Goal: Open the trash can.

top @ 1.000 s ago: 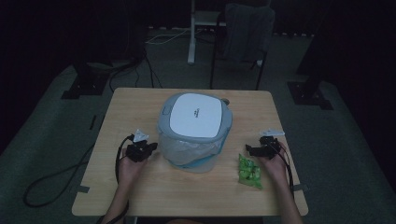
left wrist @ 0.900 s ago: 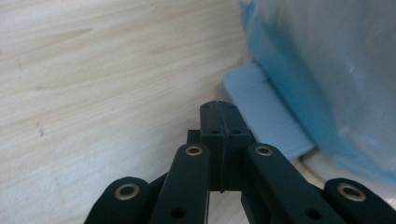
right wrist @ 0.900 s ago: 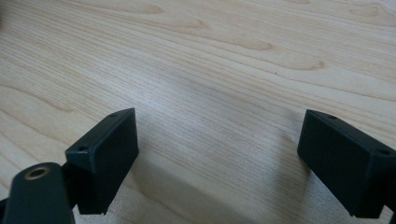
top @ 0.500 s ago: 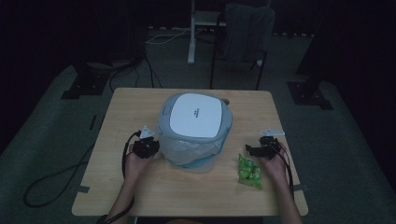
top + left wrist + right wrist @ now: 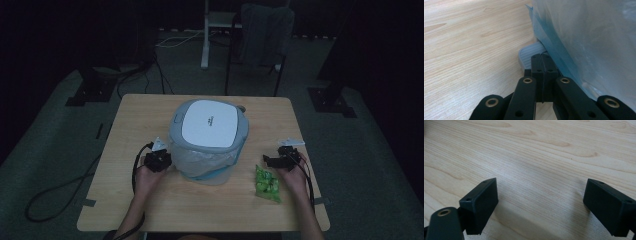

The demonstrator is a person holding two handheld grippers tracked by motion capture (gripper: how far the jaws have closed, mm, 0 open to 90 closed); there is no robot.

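On the wooden worktop, my left gripper presses its jaws together at the lined bin's pedal; my right gripper holds its jaws spread, pinching nothing.

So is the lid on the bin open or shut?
Shut. The white-topped lid lies flat on the bin; the left gripper, jaws closed, sits at the grey pedal.

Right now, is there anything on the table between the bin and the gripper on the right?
Yes. In the high view a green packet lies on the table between the bin and the right gripper, slightly nearer the person.
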